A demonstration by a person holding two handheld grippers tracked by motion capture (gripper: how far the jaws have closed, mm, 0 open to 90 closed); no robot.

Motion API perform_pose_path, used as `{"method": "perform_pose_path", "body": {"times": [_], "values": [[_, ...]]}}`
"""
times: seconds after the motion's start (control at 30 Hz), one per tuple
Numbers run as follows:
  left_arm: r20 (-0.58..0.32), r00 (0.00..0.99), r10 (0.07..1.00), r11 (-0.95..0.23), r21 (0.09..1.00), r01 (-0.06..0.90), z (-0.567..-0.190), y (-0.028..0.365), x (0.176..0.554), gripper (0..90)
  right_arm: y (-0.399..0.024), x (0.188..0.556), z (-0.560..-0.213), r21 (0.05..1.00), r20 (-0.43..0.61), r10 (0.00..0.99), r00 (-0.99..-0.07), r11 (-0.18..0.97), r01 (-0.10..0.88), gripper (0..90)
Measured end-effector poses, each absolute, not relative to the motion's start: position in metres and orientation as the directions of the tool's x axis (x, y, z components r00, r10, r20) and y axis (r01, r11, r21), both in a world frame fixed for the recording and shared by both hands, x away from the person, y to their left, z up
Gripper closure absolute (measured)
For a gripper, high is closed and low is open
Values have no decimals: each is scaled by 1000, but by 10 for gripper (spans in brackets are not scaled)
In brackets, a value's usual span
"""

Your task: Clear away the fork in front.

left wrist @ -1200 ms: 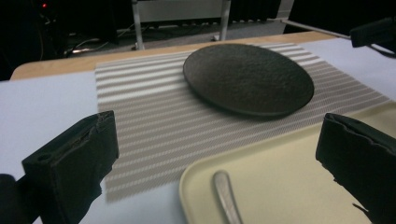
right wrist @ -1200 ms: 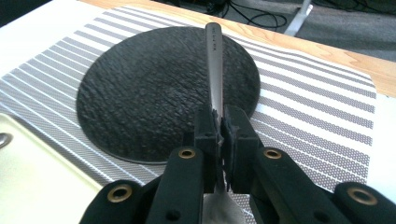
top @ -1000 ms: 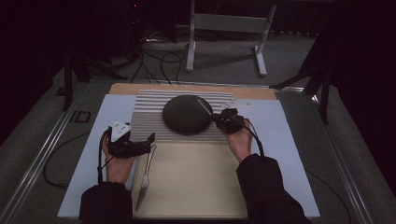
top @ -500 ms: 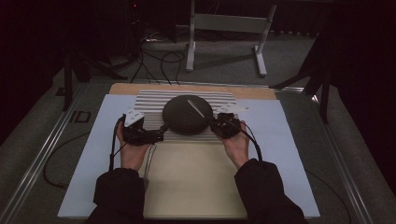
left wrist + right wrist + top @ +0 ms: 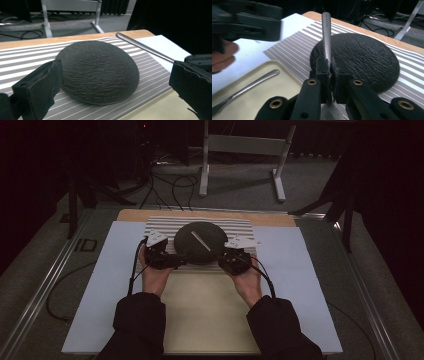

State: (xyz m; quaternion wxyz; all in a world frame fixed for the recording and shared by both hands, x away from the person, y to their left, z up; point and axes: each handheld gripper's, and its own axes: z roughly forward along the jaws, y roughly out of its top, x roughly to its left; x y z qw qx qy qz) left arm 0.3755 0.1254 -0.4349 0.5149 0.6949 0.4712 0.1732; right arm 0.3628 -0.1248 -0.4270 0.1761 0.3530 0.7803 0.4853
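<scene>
Nearest the person, a cream tray (image 5: 210, 320) is lying on a pale blue sheet (image 5: 107, 285), and both sleeves are reaching over the tray's near edge. In the right gripper view a second utensil (image 5: 249, 86) is resting on the tray, just left of the jaws, its handle running up and to the right toward the striped mat (image 5: 160, 227).

At the tray's far edge the two hands are flanking a black plate (image 5: 200, 242). The left gripper (image 5: 176, 262) is sitting at the plate's near left rim with its jaws spread wide and nothing between them; in its own view the plate is lying ahead of the two black pads. The right gripper (image 5: 223, 260) is sitting at the plate's near right rim, its jaws clamped narrow on a spoon (image 5: 326, 37).

The spoon is being held near its bowl end, which is hanging below the pads, while the long handle is pointing away from the gripper and out over the plate. From above, the handle (image 5: 201, 241) is slanting up and left across the plate.

The plate is resting on the mat, which is lying over a wooden board (image 5: 280, 218). Beyond the table a metal stand (image 5: 240, 150) and loose cables (image 5: 170, 182) are standing on the dark floor.
</scene>
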Motion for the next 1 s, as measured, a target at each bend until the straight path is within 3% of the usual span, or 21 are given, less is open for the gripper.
{"method": "perform_pose_path", "body": {"times": [0.23, 0.57, 1.0], "values": [[-346, 505, 791, 46, 856, 515, -433, 118, 379, 66, -114, 353, -426, 896, 73, 693, -717, 271, 352, 858], [-448, 544, 709, 84, 820, 566, -433, 104, 380, 286, -108, 349, -426, 915, 64, 676, -734, 253, 314, 858], [-505, 600, 620, 124, 819, 561, -425, 102, 375, 857, -106, 351, -431, 909, 57, 680, -731, 268, 320, 859]]}}
